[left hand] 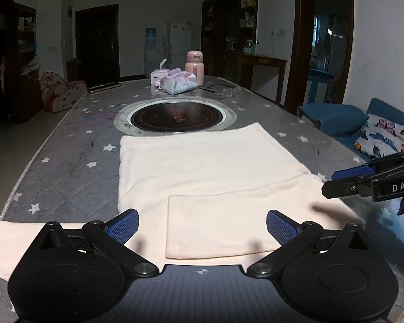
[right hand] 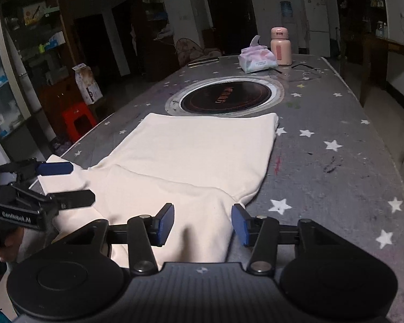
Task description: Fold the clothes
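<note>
Left wrist view: cream garment lies flat on the tabletop, its far hem just touching the round inset cooktop, with one sleeve folded across the near end. Left hand-held gripper hovers low over that near edge, jaws spread wide, gripping nothing. Right hand-held gripper likewise released, straddling the bunched sleeve nearest the camera. Judgement: next fold needs both to pinch near corners at matching height, then carry evenly toward the cooktop to avoid skew.
</note>
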Tool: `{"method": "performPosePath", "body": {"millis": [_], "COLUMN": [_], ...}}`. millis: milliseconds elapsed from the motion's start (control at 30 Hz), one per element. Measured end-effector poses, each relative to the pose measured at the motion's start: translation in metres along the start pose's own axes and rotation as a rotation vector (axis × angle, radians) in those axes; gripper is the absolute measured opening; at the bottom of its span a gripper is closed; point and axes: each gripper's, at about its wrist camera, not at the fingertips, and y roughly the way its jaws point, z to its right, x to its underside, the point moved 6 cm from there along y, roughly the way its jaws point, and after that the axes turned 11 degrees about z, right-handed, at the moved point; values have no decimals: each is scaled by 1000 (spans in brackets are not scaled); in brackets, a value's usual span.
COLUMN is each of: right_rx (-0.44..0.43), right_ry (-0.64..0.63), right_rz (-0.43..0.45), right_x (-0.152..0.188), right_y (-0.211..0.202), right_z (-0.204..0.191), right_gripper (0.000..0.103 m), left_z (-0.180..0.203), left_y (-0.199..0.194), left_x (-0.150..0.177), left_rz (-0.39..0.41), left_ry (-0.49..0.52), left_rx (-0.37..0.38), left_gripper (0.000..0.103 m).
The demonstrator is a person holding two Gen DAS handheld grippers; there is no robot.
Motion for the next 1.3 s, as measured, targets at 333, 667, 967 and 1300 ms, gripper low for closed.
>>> {"method": "performPosePath", "body": {"millis": [333, 667, 967, 1300], "right_rx": [-11, 45, 24, 87], "right_ry": [-49, 11, 123, 101], "right_rz": [-66, 10, -23, 16], "right_x": [24, -3, 4, 3], "right_y": [-7, -12, 20, 18], "right_z": [-4, 22, 37, 46], "right_gripper": [35, 25, 19, 1], "left_z": [-7, -7, -5, -14], "left_y": [14, 23, 17, 10], "left_x": [3, 16, 11, 10], "left_rz": [-24, -68, -55, -64], "left_ry": [-3, 1, -4, -15], "left_rx": [-17, -32, -41, -64], "left_gripper": [83, 41, 6, 5]}}
